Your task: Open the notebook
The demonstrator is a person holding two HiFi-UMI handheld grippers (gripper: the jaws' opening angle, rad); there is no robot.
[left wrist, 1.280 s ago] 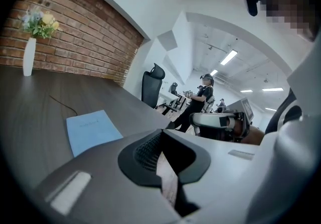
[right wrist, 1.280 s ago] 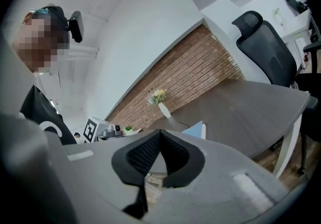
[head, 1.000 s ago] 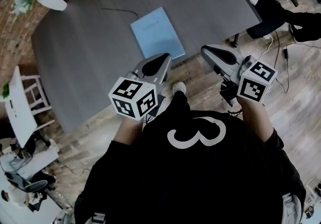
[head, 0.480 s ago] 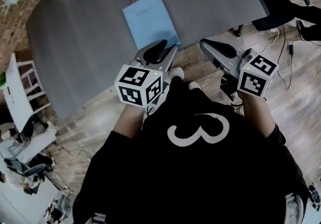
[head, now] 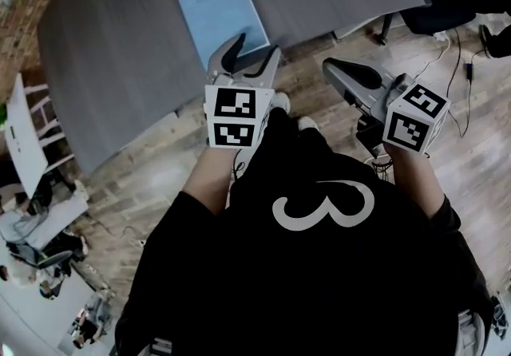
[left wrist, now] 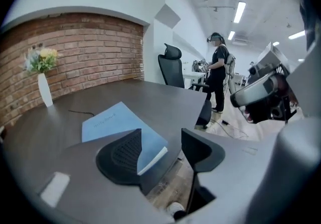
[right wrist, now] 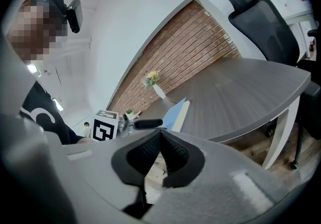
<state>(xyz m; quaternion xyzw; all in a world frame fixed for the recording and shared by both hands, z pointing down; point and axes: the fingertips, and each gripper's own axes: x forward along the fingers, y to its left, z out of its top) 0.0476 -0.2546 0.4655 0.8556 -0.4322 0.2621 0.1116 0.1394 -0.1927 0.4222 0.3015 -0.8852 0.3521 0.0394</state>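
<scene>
The notebook (head: pixel 222 15) lies closed and flat on the dark grey surface (head: pixel 120 51), close to the edge nearest the person. Its pale blue cover faces up, and white page edges show along its near end in the left gripper view. It looks thin and light, with a soft cover that would bend rather than lever up stiffly. On so smooth a top it would probably slide if pushed from the side. The best hold is likely the free corner of the cover by those page edges, lifting only the top sheet while the other gripper pins the block down. Which long side carries the spine cannot be told. A short line of print crosses the cover, too small to read. The left gripper (head: pixel 254 55) hovers just short of the near end, its jaws opening with nothing between them. The right gripper (head: pixel 339 71) hangs off the surface over the wooden floor (head: pixel 319 111), its jaws pressed together on nothing. The only clear writing is a large white 3 (head: pixel 323 211) on the person's black shirt. A white vase of flowers (left wrist: pixel 44 87) stands at the far edge.
</scene>
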